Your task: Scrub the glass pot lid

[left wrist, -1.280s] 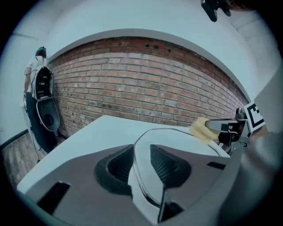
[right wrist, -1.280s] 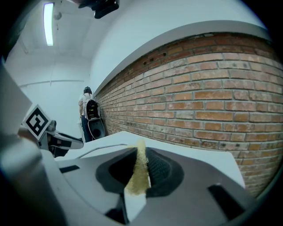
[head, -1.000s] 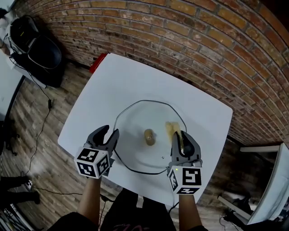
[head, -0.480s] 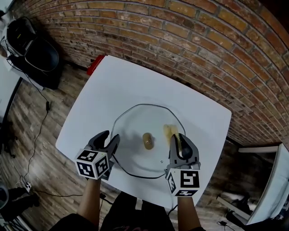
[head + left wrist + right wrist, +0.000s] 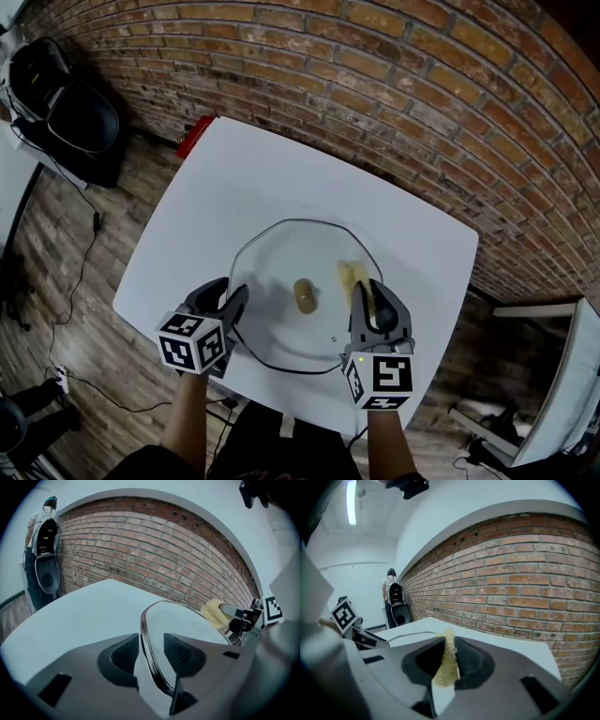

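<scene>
The glass pot lid (image 5: 277, 267) lies flat on the white table (image 5: 234, 187), its brass knob (image 5: 304, 294) at the centre. My left gripper (image 5: 230, 293) stands at the lid's near-left rim. In the left gripper view the dark rim (image 5: 149, 648) runs between the two pads with a gap on each side, so the left gripper (image 5: 151, 637) is open. My right gripper (image 5: 372, 290) hovers over the lid's right part, shut on a thin yellow sponge (image 5: 349, 274). That sponge (image 5: 446, 665) is pinched flat between the right gripper's (image 5: 449, 641) pads and also shows as the sponge (image 5: 213, 612).
A red object (image 5: 192, 136) sits at the table's far-left corner. A black bag (image 5: 70, 103) stands on the wooden floor to the left. A brick wall (image 5: 422, 84) runs behind the table. A person (image 5: 391, 597) stands far off by the wall.
The left jaws have let go of the lid's rim and now stand apart around it. The right gripper with the sponge stays over the lid's right part.
</scene>
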Available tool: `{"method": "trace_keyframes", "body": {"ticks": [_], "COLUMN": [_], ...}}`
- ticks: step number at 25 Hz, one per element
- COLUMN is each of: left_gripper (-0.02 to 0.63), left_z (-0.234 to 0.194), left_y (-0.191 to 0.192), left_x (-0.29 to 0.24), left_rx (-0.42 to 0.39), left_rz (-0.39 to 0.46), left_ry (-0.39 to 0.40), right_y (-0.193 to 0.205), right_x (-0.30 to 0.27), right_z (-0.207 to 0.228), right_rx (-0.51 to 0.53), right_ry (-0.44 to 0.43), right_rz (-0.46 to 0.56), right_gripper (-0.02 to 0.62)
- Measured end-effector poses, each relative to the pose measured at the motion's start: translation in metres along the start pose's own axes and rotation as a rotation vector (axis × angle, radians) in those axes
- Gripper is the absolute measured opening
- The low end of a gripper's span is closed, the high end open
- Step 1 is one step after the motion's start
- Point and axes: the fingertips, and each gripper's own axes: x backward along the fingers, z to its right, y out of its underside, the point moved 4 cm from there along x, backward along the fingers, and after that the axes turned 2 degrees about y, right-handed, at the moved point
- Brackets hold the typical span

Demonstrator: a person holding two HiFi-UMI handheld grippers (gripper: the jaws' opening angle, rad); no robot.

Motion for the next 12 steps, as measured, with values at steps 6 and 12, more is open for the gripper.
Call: {"method": "trace_keyframes", "body": {"ticks": [6,12], "left_gripper": [0.123,0.123], "left_z": [-0.001,-0.002], "left_y": [0.001,0.0], "left_x": [0.0,-0.001], "left_rx": [-0.003,-0.008], "left_rz": [-0.007,-0.012], "left_ry": [-0.01,-0.005], "right_y": [-0.001,-0.007], "right_x": [-0.002,-0.011], "right_z": [-0.001,-0.013], "right_rx": [-0.002,-0.002], "right_ry": [-0.003,-0.032], "right_rz": [-0.001,0.005], "right_gripper": [0.058,0.058]}}
